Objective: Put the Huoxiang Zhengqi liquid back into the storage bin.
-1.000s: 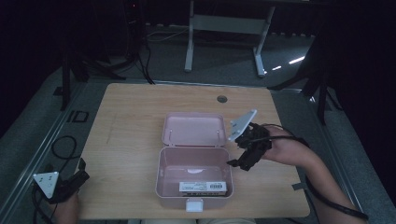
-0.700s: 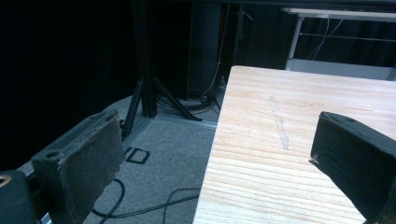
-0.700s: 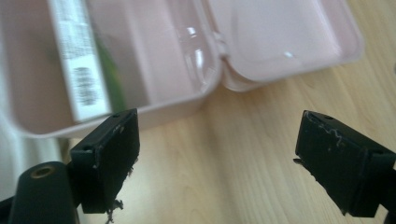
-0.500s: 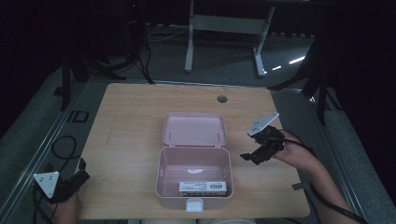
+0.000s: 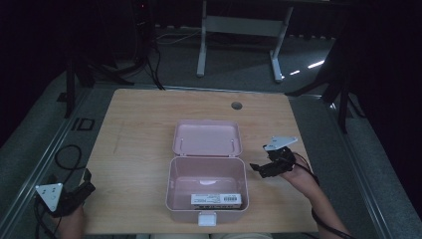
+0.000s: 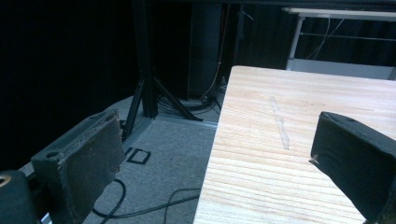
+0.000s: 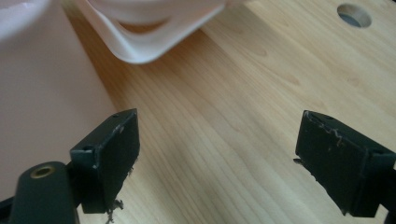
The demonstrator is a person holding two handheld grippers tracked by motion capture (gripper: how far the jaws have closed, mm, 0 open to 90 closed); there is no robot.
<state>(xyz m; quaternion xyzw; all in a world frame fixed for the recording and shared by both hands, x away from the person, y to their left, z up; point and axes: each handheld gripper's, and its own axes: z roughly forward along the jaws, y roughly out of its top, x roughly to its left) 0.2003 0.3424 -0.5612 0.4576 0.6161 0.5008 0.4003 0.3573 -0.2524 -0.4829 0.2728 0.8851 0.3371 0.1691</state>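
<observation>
A dark room with stands and cables surrounds the pale wooden worktop [image 5: 134, 144]. At its centre sits the pink box [image 5: 206, 191], lid [image 5: 206, 138] swung back toward 12 o'clock and lying open, with a barcoded white label [image 5: 216, 199] on the box floor near 6 o'clock. The right gripper [image 5: 262, 170] has drawn away from the lid's right edge, where it was a second ago, and now hovers at the box's 3 o'clock, clear of it; its jaws stand wide apart over bare wood and hold nothing. That suggests the lid-opening step is finished and the hand is retreating. The left gripper [image 5: 85, 185] has stayed at the worktop's 8 o'clock corner, jaws spread and empty, straddling the worktop's edge. Whether the box holds anything besides the label is hard to tell from above.
</observation>
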